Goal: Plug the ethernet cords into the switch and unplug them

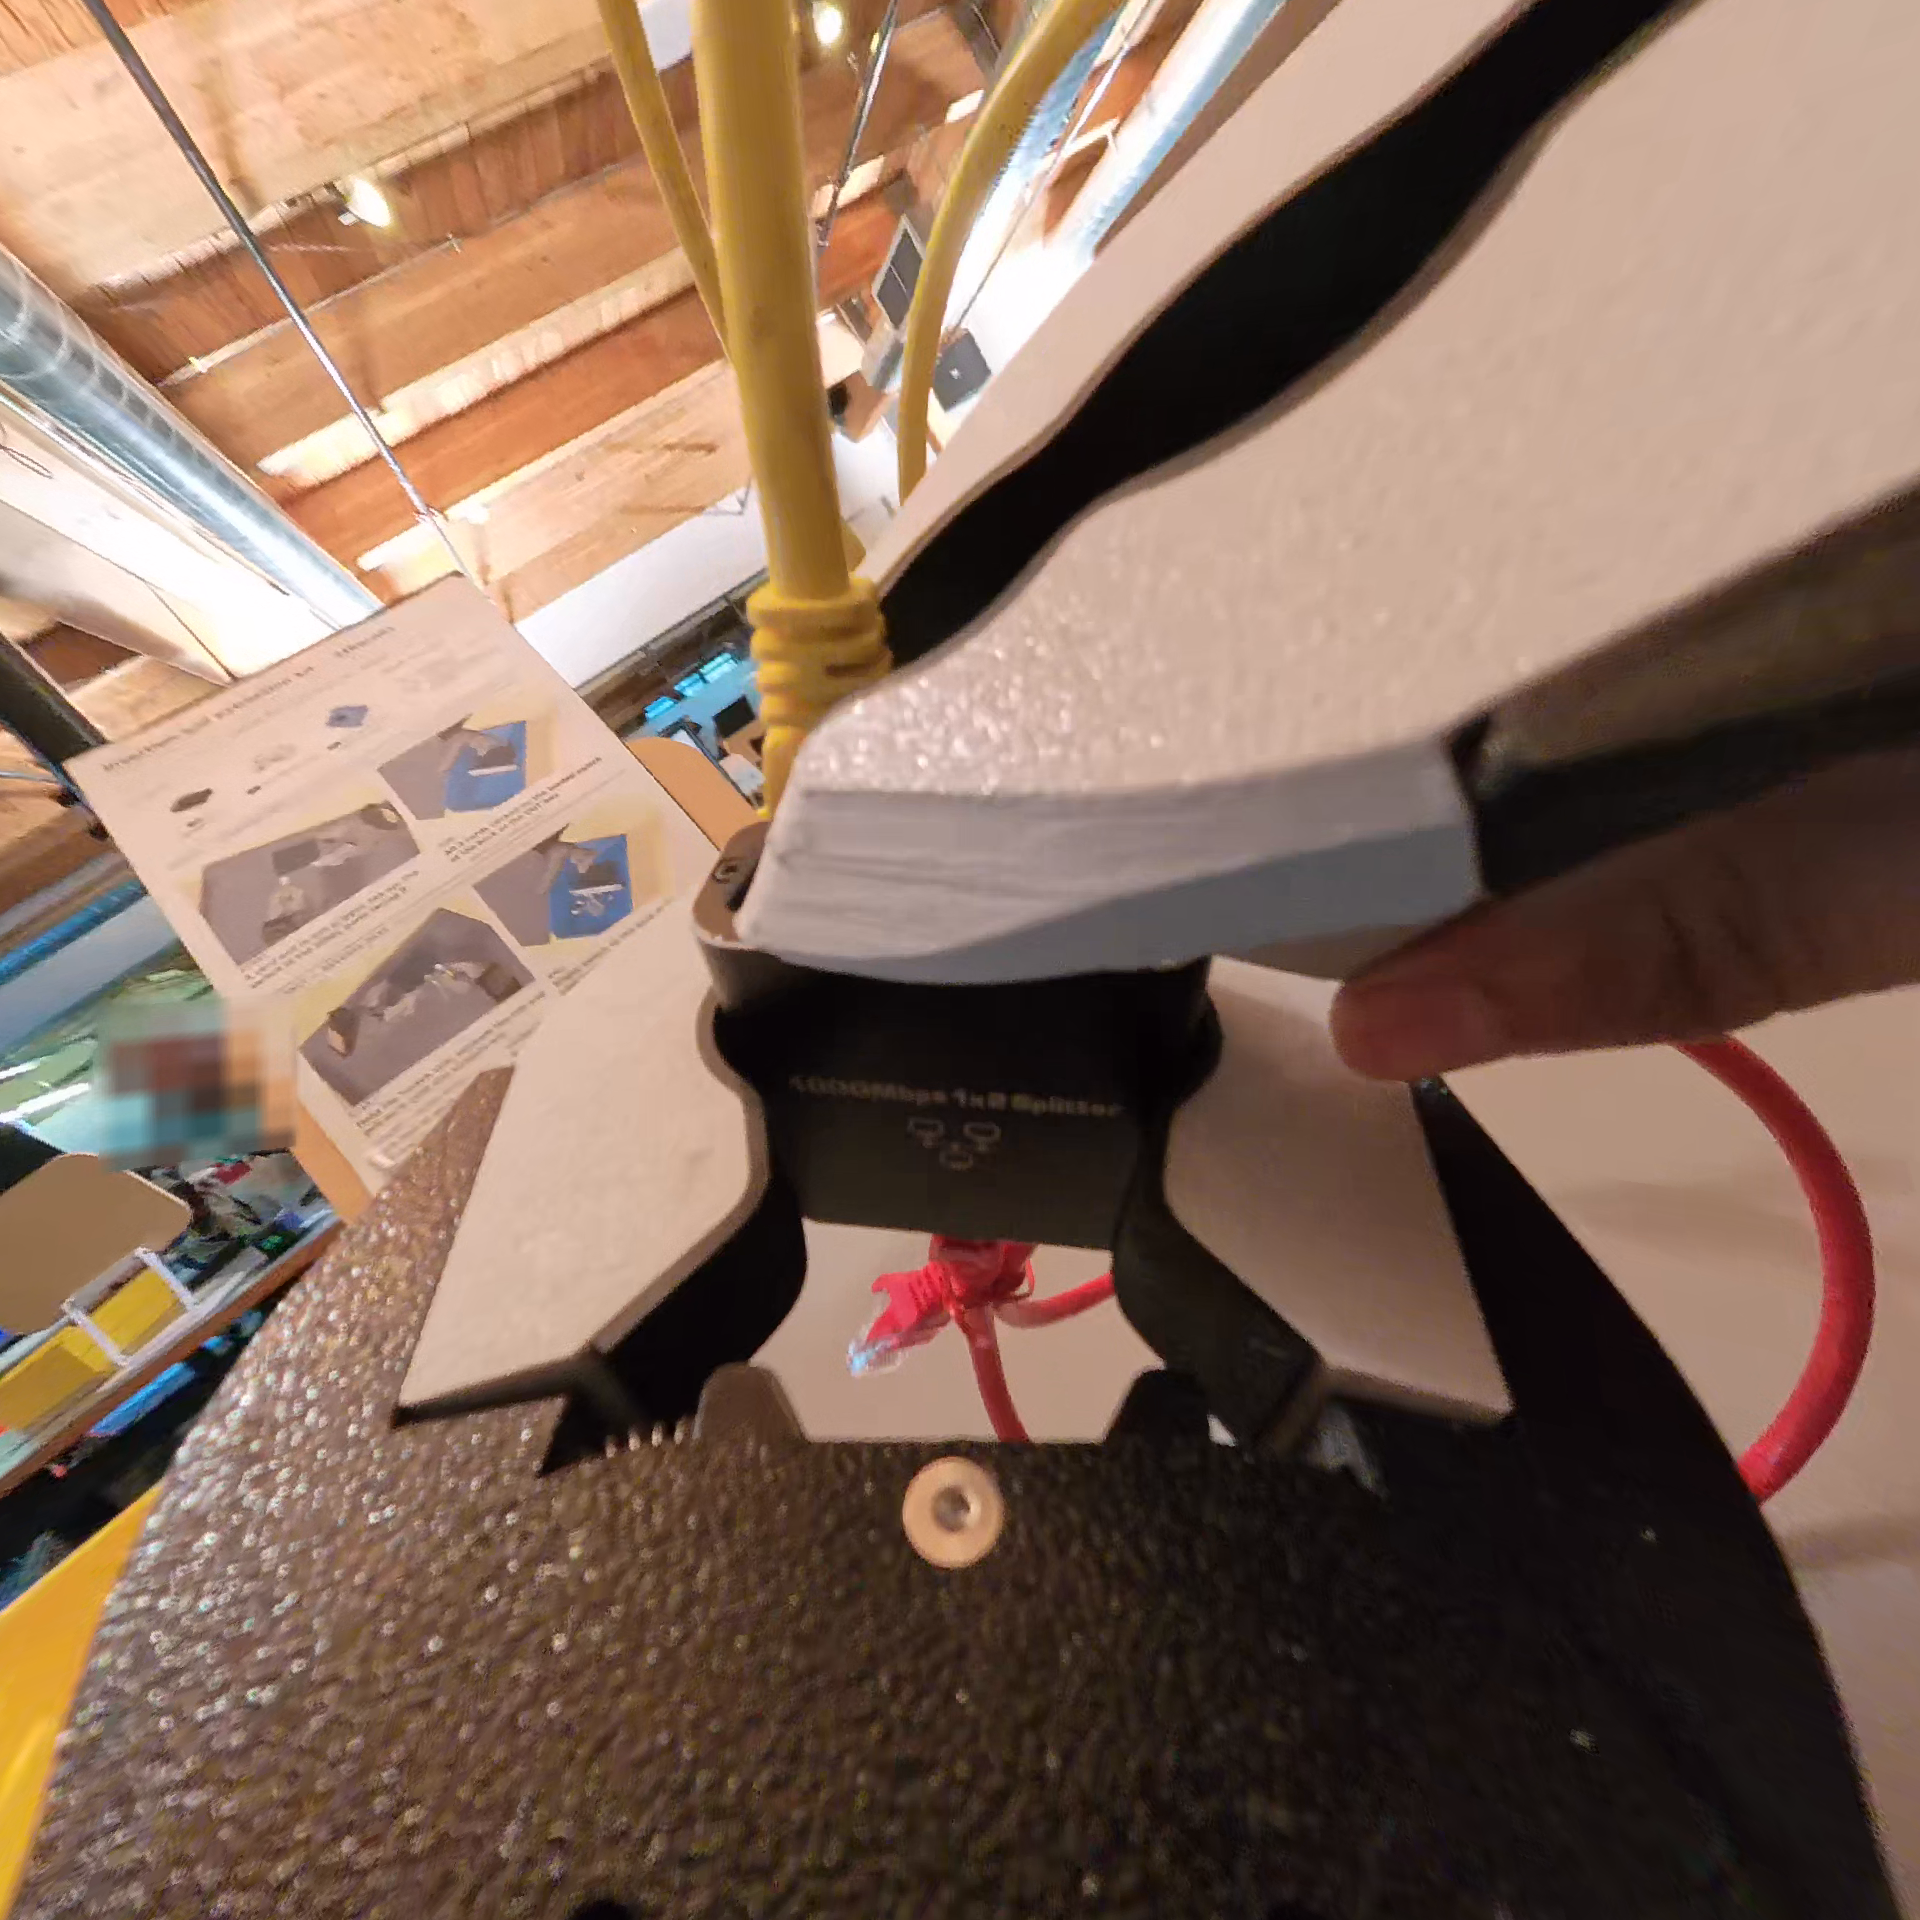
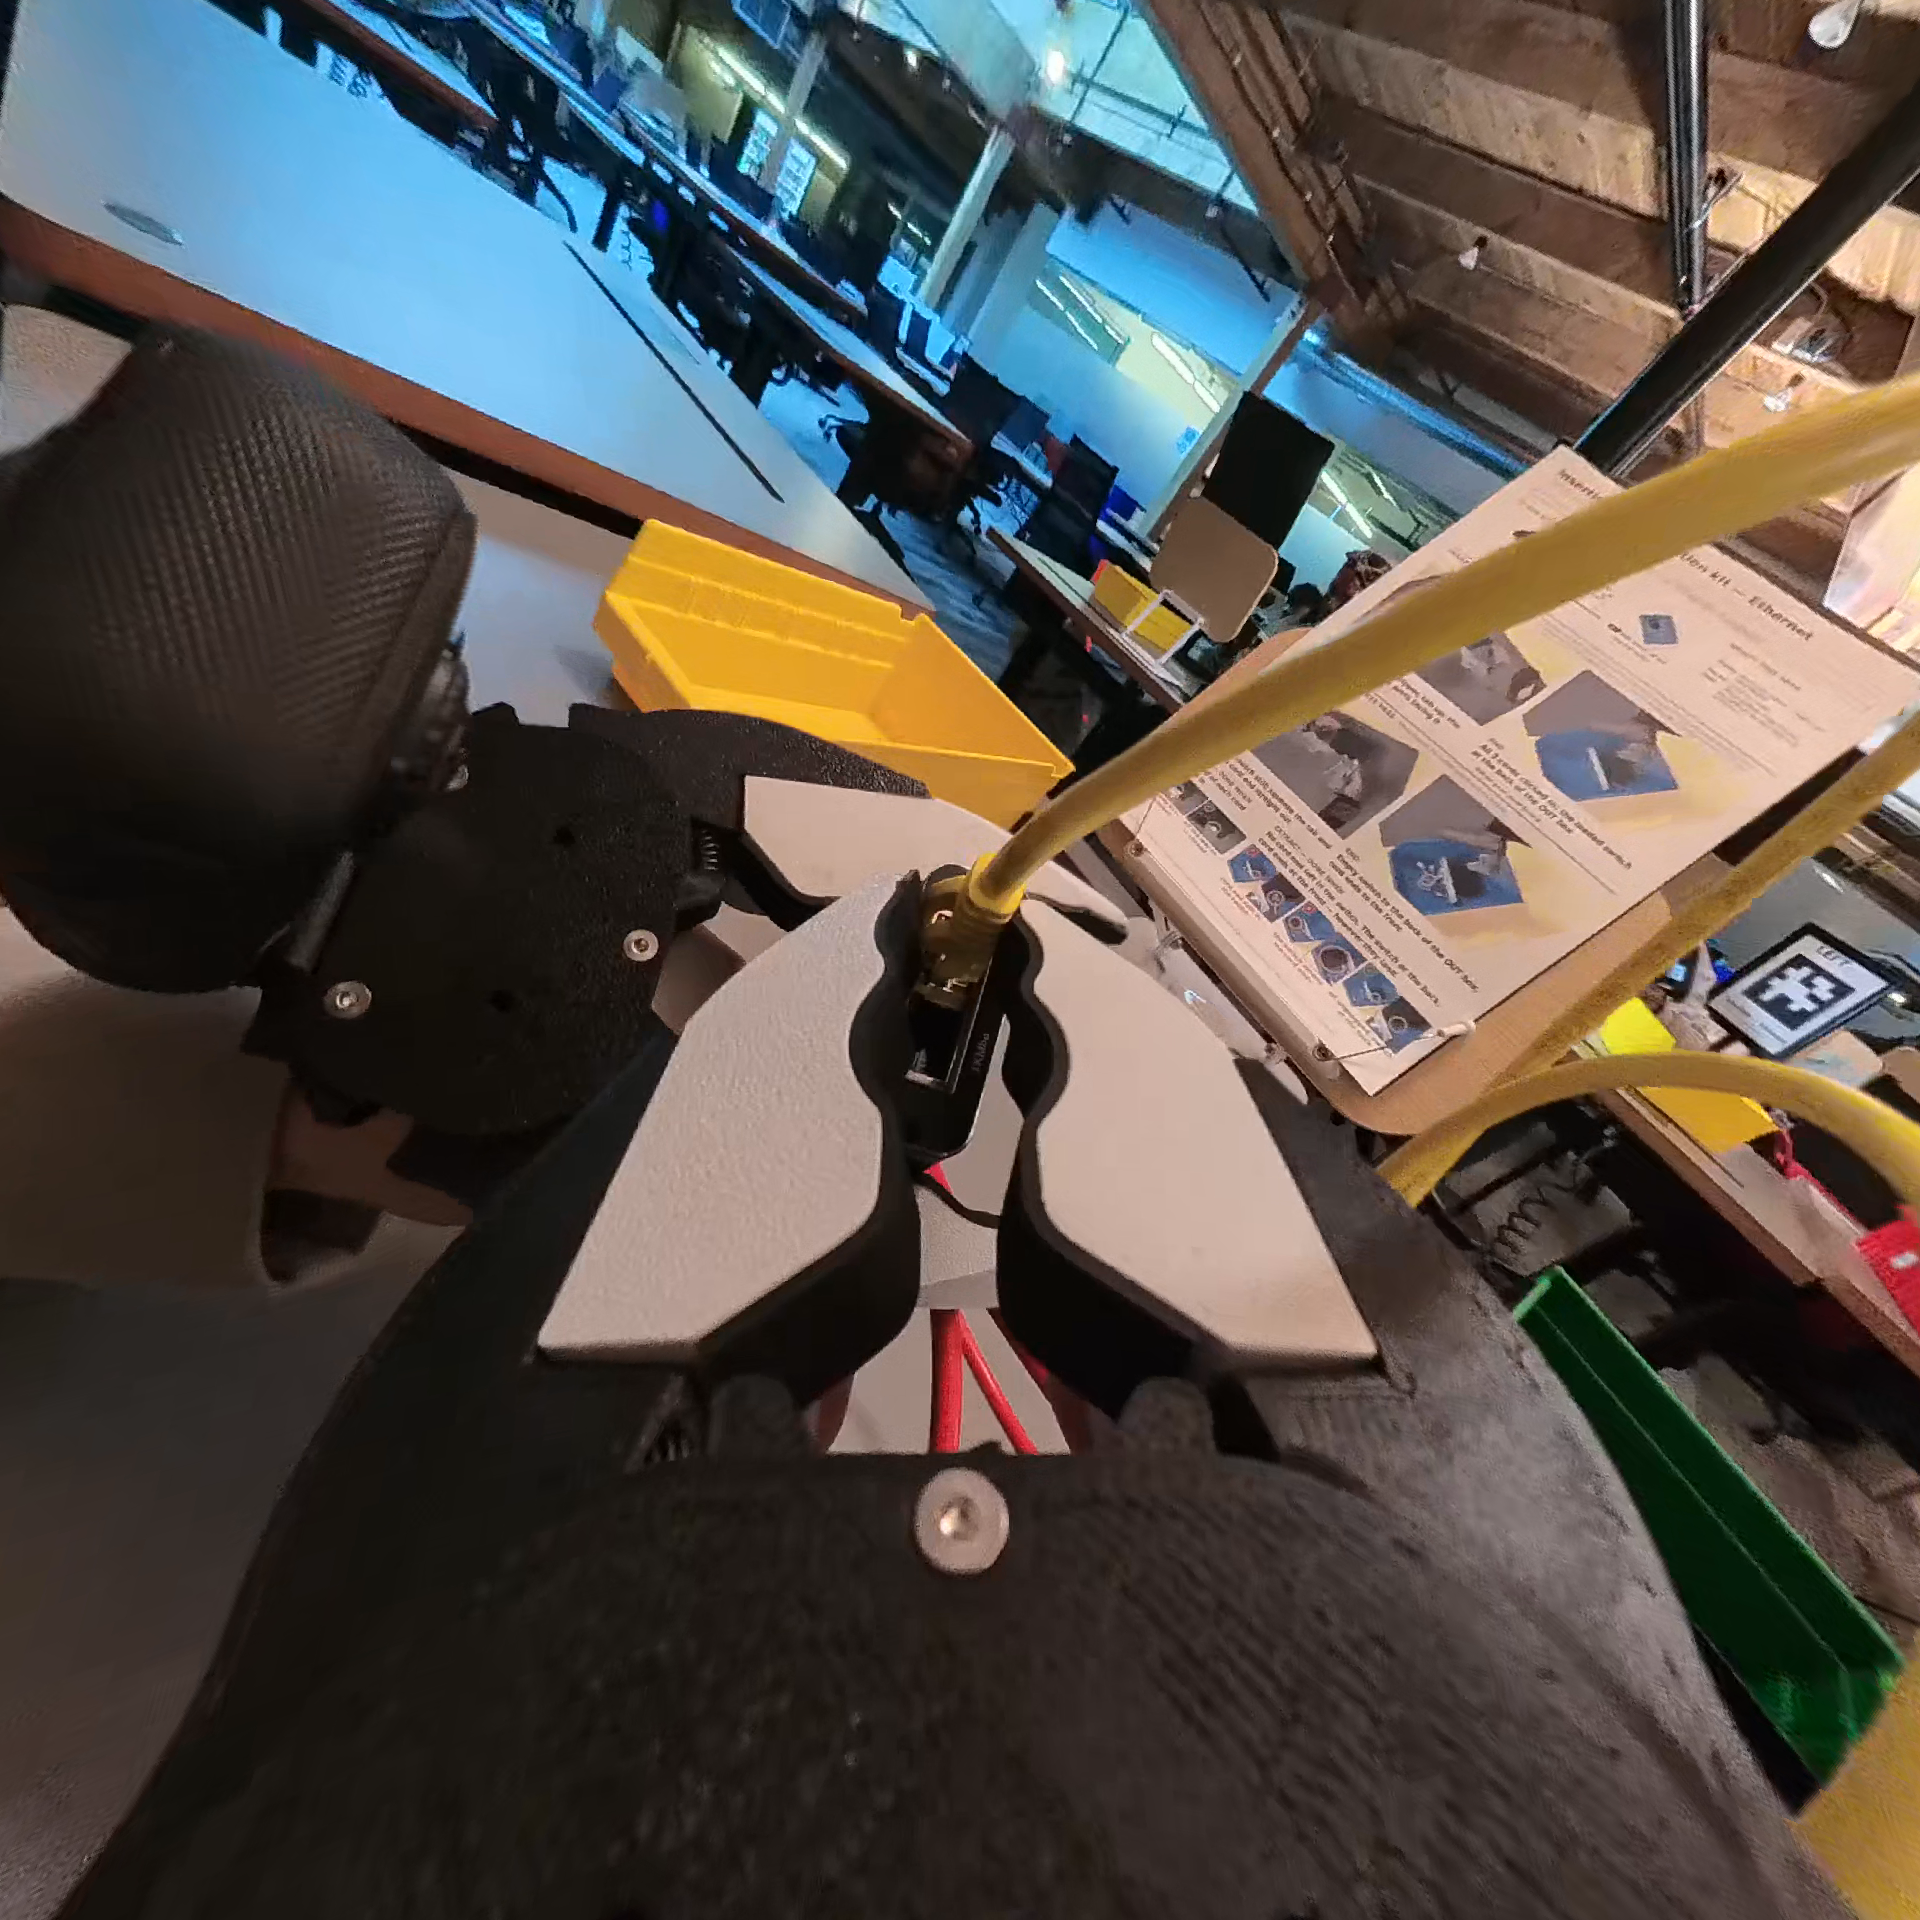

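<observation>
- Our left gripper (image 1: 961,1132) clamps the black switch (image 1: 961,1143).
- Our right gripper (image 2: 951,997) grips the yellow cord (image 2: 1299,665) plug seated in the switch.
- A red cord (image 1: 1829,1247) hangs below.

Your left gripper (image 1: 961,1122) sits mid-frame with the switch (image 1: 961,1153) between its fingers. Your right gripper (image 1: 1195,727) crosses over it from the upper right. One cord (image 1: 764,343) runs up from the switch's far end to the top edge; another cord (image 1: 1839,1268) loops at the right, its plug (image 1: 904,1320) below the switch. Instruction sheet (image 1: 353,831) at left. In your right wrist view, a bin (image 2: 831,665) lies upper left of the switch (image 2: 951,1049), another bin (image 2: 1704,1517) lower right.
</observation>
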### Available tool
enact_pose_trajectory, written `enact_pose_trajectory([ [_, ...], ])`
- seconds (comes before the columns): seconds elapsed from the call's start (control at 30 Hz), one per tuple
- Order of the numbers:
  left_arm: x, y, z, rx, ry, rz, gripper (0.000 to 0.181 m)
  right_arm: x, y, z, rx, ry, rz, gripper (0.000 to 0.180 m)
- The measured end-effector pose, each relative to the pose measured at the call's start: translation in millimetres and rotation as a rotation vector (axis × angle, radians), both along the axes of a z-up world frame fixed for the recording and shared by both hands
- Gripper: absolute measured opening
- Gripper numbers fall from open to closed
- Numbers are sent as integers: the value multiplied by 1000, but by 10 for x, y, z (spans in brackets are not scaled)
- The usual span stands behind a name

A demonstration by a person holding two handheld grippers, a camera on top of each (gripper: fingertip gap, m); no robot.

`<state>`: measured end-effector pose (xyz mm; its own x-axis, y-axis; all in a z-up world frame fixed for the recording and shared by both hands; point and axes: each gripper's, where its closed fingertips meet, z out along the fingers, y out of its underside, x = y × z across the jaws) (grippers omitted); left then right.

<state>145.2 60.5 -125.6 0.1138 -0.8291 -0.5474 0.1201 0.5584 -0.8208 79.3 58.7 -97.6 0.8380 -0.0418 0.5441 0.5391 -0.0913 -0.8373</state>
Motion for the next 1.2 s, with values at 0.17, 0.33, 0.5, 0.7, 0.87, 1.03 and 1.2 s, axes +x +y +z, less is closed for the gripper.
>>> enact_pose_trajectory([
  [0.17,-30,52,-29,-41,23,-24,75,-20,80,-10,-14,30,11,17],
  [0.33,-36,159,-129,-76,41,-21,75,-8,186,-108,-79,-8,-36,16],
  [0.5,-38,176,-189,-199,2,-93,75,-42,280,-208,-182,-197,-107,17],
  [0.7,-41,199,-219,-246,-18,-137,75,-44,341,-257,-257,-276,-110,17],
  [0.87,-65,254,-221,-282,-29,-143,75,-71,404,-269,-285,-305,-133,17],
  [1.03,-84,282,-258,-295,-20,-147,75,-90,436,-310,-300,-305,-167,18],
  [1.2,-104,302,-227,-243,-41,-111,74,-105,412,-279,-264,-250,-155,18],
])
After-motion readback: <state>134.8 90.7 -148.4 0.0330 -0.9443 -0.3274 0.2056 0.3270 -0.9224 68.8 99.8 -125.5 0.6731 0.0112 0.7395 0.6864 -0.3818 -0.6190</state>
